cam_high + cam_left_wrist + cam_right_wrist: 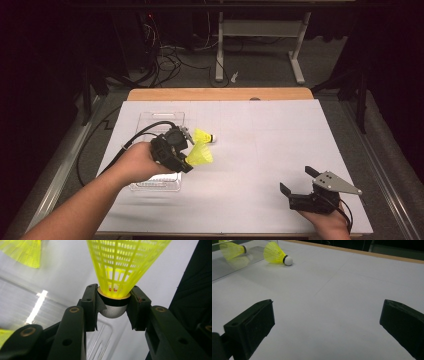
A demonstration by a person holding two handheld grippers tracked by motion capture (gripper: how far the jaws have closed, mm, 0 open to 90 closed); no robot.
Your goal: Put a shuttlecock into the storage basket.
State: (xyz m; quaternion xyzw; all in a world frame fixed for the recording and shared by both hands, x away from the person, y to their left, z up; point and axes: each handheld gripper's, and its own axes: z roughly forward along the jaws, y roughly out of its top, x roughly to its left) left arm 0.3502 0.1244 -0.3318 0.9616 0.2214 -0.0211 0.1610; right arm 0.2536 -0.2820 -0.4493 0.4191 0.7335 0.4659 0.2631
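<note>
Over the left half of the counter (260,150), the left gripper (189,161) has a yellow shuttlecock (201,155) firmly in its grasp, held up above the white surface just beside the right edge of the clear plastic tray (150,120). Look at the left gripper view: the black fingers (91,306) are clamped on either side of the cork head, right at the black band, and the yellow mesh skirt fans up and away from them. The rounded white tip of the cork pokes out below the pinch.

A second shuttlecock (204,136) lies on its side on the counter just behind the held one, white cork pointing right, close to the tray's right edge but outside it. From the right gripper view it sits at the far left, skirt to the left, cork to the right (277,253). A third shuttlecock (232,250) shows there too, behind the tray's clear wall.

Down at the near right corner, the right gripper (298,181) rests low by the counter's front edge, well apart from the shuttlecocks. Its fingers (252,325) stand wide apart with bare white counter between them, nothing held.
</note>
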